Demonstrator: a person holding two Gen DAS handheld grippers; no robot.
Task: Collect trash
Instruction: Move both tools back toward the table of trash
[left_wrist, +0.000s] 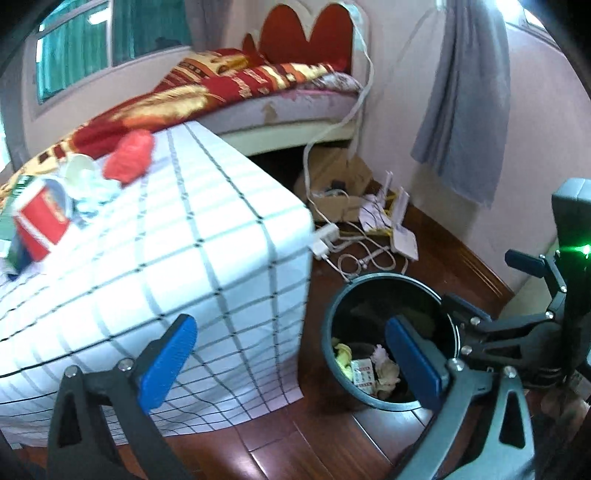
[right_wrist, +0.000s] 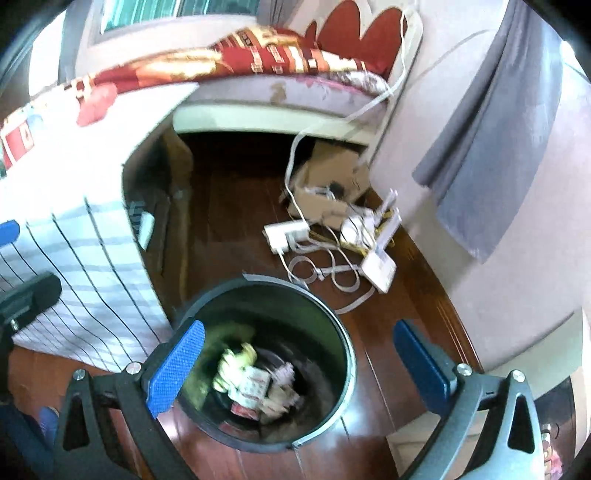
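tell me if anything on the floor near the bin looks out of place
Yes: behind the trash bin, a power strip, tangled white cables and a white router sprawl across the wooden floor beside a torn cardboard box, loose rather than tidied.

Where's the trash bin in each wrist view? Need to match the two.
Left wrist: black trash bin sits lower right of centre, on the wood floor beside the checked tablecloth, partly behind the left gripper's right finger.
Right wrist: trash bin sits bottom centre, between the right gripper's open fingers, paper scraps inside.
Shared landmark: white power strip with its cables on the floor beyond the bin.
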